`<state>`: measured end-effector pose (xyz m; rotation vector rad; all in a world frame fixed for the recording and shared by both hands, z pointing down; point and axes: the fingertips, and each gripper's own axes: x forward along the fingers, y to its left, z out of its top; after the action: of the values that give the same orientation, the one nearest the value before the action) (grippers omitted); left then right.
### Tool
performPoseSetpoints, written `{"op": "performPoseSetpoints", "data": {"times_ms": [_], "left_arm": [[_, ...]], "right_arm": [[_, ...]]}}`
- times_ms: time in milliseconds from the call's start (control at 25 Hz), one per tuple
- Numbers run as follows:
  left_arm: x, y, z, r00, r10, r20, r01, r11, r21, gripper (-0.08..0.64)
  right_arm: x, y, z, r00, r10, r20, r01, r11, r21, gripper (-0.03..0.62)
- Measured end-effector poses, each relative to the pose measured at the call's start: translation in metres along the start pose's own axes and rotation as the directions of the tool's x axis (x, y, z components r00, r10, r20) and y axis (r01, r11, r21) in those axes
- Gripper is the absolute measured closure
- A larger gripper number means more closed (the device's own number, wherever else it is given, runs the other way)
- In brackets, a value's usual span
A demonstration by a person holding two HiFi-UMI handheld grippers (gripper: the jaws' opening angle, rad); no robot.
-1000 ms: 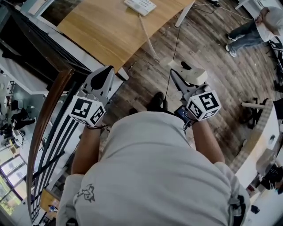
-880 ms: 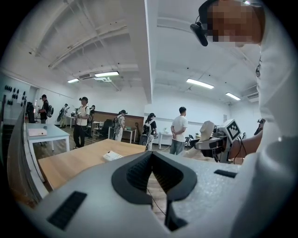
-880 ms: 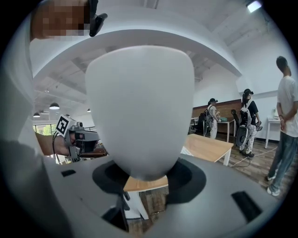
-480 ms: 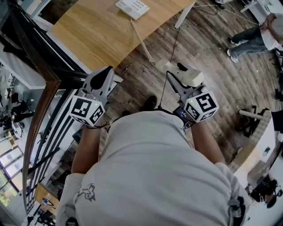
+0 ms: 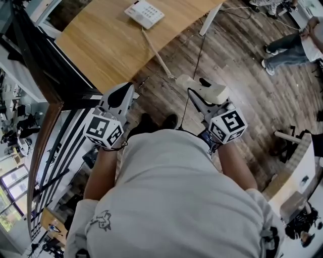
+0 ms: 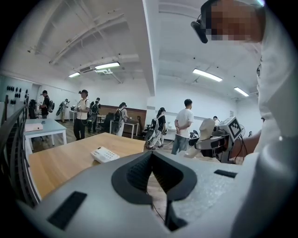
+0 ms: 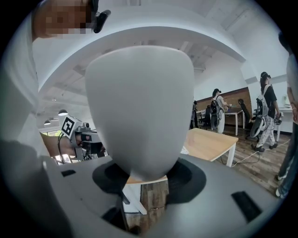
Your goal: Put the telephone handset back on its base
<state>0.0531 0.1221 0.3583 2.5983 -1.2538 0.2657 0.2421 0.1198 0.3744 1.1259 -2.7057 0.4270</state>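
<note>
From here I see a bright, evenly lit room under ceiling strip lights, with only soft shadows on the wooden floor. Both gripper views bulge like a fisheye and go black in the corners, and the head view bends straight lines near its edges. The handset fills the right gripper view, pale and out of focus.

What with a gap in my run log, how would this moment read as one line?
right tongs: shut on handset | left tongs: shut, empty | base: on table, without handset
</note>
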Motion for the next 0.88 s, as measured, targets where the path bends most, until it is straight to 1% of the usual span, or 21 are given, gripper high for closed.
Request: {"op": "performPoseSetpoints", "data": {"times_ms": [80,240,440,640,880], "left_arm": [[0.010,0.000,-0.001,1.000,-0.007,-0.011,0.008,1.000,0.007,0.554],[0.027,0.004,-0.003,1.000,-0.018,-0.018,0.018,1.000,-0.001,0.554],[0.052,0.021,-0.002,0.999,-0.028,-0.015,0.028,1.000,-0.013,0.554],[0.078,0.053,0.010,0.999,-0.035,-0.008,0.035,0.999,-0.015,0.554],[0.094,0.107,0.024,1.000,-0.026,0.015,0.026,0.999,-0.030,0.554]], "right_arm": [[0.002,-0.008,-0.002,1.000,-0.001,-0.004,0.001,1.000,0.006,0.371],[0.012,-0.021,-0.006,0.999,0.006,-0.034,-0.006,1.000,0.016,0.371],[0.036,-0.038,-0.009,0.996,0.011,-0.085,-0.010,1.000,0.020,0.371],[0.071,-0.059,0.001,0.992,0.011,-0.125,-0.008,1.000,0.023,0.371],[0.124,-0.080,0.018,0.987,-0.015,-0.162,0.018,1.000,0.015,0.371]]}}
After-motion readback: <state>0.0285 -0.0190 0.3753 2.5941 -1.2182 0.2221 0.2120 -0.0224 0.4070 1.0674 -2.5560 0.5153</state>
